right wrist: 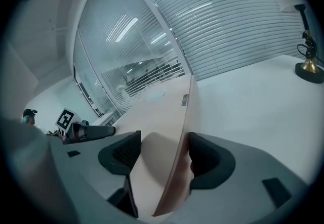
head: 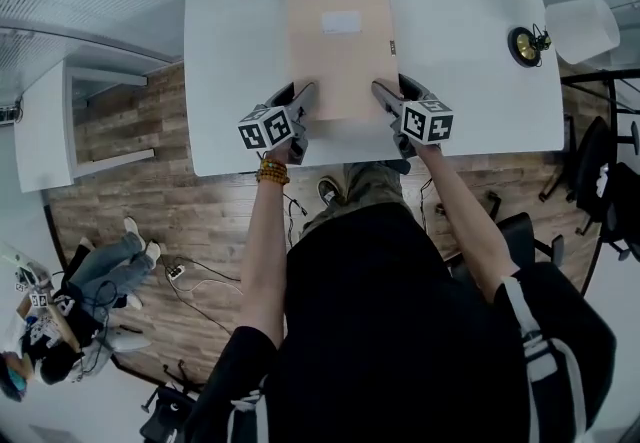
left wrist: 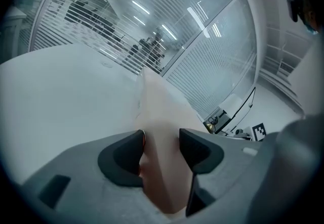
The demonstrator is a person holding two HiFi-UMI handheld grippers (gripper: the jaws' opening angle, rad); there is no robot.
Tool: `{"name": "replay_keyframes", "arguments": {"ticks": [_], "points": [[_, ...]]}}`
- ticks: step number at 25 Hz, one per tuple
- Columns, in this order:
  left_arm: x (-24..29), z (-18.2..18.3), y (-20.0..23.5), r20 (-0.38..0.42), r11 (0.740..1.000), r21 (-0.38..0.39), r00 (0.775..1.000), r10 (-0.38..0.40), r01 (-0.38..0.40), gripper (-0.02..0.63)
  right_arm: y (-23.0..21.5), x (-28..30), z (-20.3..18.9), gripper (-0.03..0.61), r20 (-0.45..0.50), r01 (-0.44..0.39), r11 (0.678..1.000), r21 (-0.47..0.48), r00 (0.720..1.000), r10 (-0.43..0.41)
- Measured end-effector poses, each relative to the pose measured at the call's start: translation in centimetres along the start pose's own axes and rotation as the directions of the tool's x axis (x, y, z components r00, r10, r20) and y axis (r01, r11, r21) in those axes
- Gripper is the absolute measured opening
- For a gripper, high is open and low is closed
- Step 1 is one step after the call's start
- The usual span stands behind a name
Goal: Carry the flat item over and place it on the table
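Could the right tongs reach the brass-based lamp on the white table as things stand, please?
Probably not: the right tongs are shut on the flat tan cardboard panel, shared with the left tongs. The white table toward the brass-based lamp looks bare.

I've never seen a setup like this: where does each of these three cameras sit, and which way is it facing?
Head view: on the person's head, facing steeply down at the table and flat box; arms, torso, left claw, right claw show.
Left claw view: on that claw, facing along its jaws over the box.
Right claw view: likewise, lamp at right.
All share the box.
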State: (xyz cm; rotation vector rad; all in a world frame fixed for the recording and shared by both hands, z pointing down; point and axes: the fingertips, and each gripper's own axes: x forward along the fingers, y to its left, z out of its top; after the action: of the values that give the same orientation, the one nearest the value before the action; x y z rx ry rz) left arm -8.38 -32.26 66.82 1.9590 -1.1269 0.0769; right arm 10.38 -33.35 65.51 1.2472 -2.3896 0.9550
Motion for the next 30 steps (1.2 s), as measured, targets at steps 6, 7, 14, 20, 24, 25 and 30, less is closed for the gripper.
{"name": "replay_keyframes", "arguments": {"ticks": [6, 7, 14, 20, 24, 25, 30], "points": [[-0.5, -1.9, 0.4, -0.062, 1.000, -0.014, 0.998, 0.013, -0.014, 0.225, 0.0, -0.5, -2.3, 0.275, -0.041, 0.003, 1.000, 0.027, 0.999, -0.002], [-0.6, -2.2, 0.4, -0.068, 1.000, -0.011, 0.998, 0.016, -0.017, 0.225, 0.0, -0.6, -2.6, 0.275, -0.047, 0.002, 0.999, 0.032, 0.999, -0.001], [-0.9, -3.1, 0.1, -0.091, 1.000, -0.013, 0.996, 0.017, -0.018, 0.225, -0.1, -1.2, -3.6, 0.275, -0.053, -0.006, 0.999, 0.039, 0.999, 0.008], [-1.7, -3.8, 0.3, -0.099, 0.999, -0.028, 0.995, 0.033, -0.036, 0.224, 0.5, -1.2, -4.2, 0.275, -0.064, -0.020, 0.999, 0.029, 0.998, 0.022], [-2.2, -4.1, 0.5, -0.113, 0.999, -0.028, 0.993, 0.038, -0.041, 0.224, 1.0, -1.3, -4.7, 0.275, -0.067, -0.017, 0.999, 0.032, 0.998, 0.019], [-2.3, -4.3, 0.6, -0.117, 0.999, -0.030, 0.993, 0.036, -0.039, 0.224, 1.1, -1.4, -4.9, 0.275, -0.069, -0.016, 0.999, 0.031, 0.997, 0.018], [-3.1, -4.8, 0.6, -0.123, 0.999, -0.029, 0.992, 0.034, -0.038, 0.224, 1.7, -1.8, -5.4, 0.275, -0.067, -0.013, 0.999, 0.031, 0.998, 0.015]]}}
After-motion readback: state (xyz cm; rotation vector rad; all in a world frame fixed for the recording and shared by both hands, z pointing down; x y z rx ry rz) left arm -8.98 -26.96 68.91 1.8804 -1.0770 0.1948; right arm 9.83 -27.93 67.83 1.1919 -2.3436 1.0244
